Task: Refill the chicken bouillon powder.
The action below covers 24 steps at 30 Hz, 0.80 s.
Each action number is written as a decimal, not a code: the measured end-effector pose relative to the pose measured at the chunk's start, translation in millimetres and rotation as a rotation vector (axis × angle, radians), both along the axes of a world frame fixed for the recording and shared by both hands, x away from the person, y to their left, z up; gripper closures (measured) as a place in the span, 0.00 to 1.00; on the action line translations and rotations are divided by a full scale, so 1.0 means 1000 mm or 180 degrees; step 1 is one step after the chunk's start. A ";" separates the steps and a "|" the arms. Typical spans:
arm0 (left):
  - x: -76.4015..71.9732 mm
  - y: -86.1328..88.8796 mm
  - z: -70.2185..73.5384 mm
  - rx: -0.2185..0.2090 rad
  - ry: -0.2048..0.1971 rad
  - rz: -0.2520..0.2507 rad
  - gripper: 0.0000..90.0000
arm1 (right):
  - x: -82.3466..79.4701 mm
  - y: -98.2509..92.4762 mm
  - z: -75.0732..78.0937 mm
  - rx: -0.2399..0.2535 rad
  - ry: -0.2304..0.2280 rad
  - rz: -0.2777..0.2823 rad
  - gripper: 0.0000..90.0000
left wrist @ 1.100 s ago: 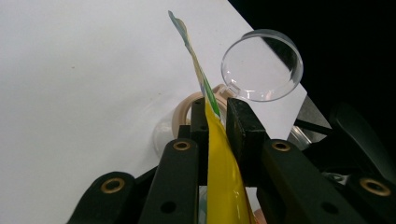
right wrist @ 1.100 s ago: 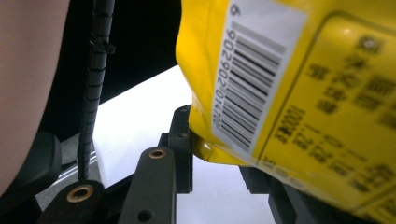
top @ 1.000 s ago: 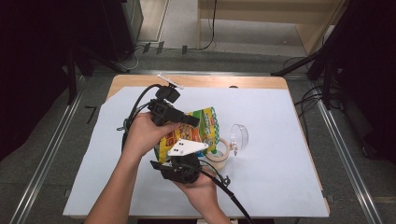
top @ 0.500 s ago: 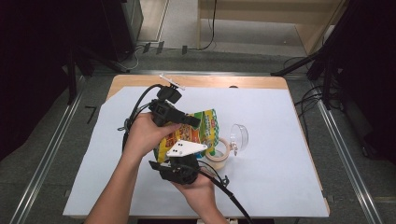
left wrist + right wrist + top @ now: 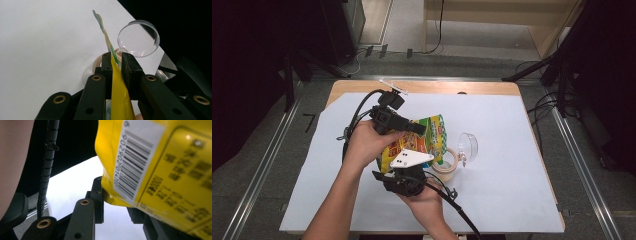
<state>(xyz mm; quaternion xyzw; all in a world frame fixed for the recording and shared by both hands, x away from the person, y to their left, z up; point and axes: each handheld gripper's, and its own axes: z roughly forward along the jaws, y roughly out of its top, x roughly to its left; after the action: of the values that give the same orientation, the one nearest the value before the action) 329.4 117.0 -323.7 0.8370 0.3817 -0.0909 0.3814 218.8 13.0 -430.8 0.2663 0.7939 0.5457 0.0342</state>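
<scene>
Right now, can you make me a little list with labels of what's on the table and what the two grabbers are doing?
Held thing: yellow crinkly snack bag
Left gripper: shut on the bag's thin edge
Right gripper: shut on the bag's bottom corner
Beside the bag: beige roll of tape, lying flat
Next to the tape: clear round plastic lid
Surface: white sheet over wooden table

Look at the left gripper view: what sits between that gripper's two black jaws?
The thin edge of the yellow snack bag runs between the jaws of the left gripper, which are shut on it. Beyond them lies a clear round lid.
</scene>
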 end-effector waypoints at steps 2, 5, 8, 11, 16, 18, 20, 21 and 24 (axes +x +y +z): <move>0.000 0.001 0.000 0.0016 0.0001 0.0017 0.90 | 0.000 0.001 0.001 0.0009 0.0009 0.0011 0.80; 0.001 0.001 0.000 0.0016 0.0011 0.0011 0.90 | 0.000 0.002 0.002 0.0012 0.0020 0.0024 0.80; 0.001 0.001 0.000 0.0003 0.0010 0.0010 0.90 | 0.000 0.001 0.002 -0.0002 0.0008 0.0020 0.80; 0.000 0.001 0.001 -0.0013 -0.0019 0.0027 0.90 | 0.001 0.000 0.003 -0.0035 -0.0006 0.0023 0.80; 0.000 0.000 0.000 0.0020 -0.0052 0.0035 0.90 | 0.003 -0.004 0.005 -0.0106 -0.0038 0.0092 0.80; 0.001 0.000 -0.001 0.0017 -0.0018 0.0036 0.90 | 0.002 -0.004 0.005 -0.0096 -0.0006 0.0096 0.80; 0.001 0.000 -0.001 0.0026 -0.0002 0.0026 0.90 | 0.002 -0.003 0.005 -0.0090 -0.0005 0.0099 0.80; 0.001 0.000 -0.001 0.0019 0.0000 0.0029 0.89 | 0.001 -0.003 0.005 -0.0082 -0.0004 0.0096 0.80; 0.001 -0.001 -0.002 0.0025 0.0010 0.0010 0.89 | 0.000 -0.002 0.004 -0.0057 0.0021 0.0082 0.79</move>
<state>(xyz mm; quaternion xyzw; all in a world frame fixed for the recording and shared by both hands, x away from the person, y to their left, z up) 330.4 116.5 -325.3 0.8377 0.3839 -0.0901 0.3778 218.5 11.0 -426.5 0.2575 0.8022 0.5380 0.0269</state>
